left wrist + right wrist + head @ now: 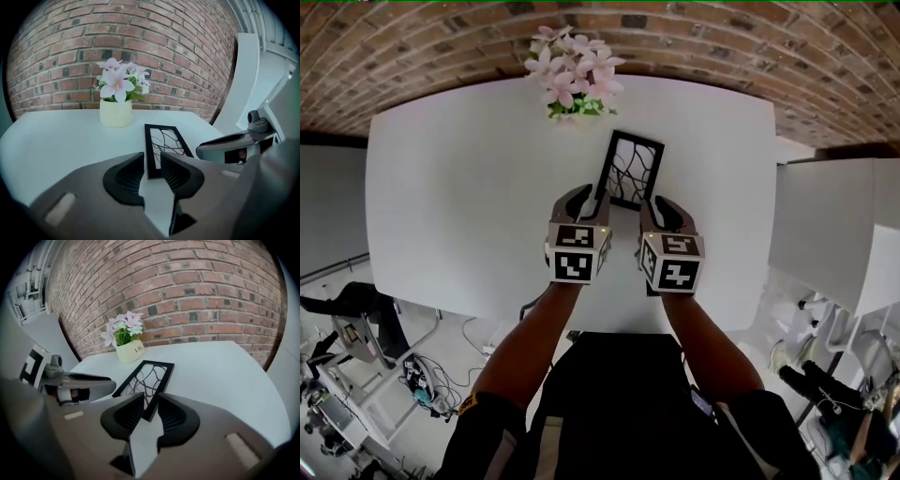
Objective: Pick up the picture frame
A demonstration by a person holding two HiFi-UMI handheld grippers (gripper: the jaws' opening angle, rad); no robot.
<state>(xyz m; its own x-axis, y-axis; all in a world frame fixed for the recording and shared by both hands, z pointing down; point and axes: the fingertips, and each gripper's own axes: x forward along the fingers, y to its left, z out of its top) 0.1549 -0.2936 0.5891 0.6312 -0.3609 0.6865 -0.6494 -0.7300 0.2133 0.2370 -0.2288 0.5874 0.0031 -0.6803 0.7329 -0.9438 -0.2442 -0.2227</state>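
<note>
A black rectangular picture frame (630, 169) with a branching lattice lies flat on the white table (469, 187), upper centre of the head view. Its near edge is hidden behind the left gripper (589, 199) and right gripper (661, 208). Both have their jaws apart, each straddling a near corner.

Picture frame (630, 169) lay flat on worktop (469, 187), right of centre, long side running away from person. Flower pot (572, 80) stood behind frame, slightly left, at worktop's far edge, before brick wall (441, 47). Left gripper (586, 199) sat at frame's near left corner, right gripper (661, 208) at its near right corner, side by side. Each gripper's jaws stood apart, with corner of frame in gap between them. Second table (834, 225) stood right of worktop, narrow gap between
</note>
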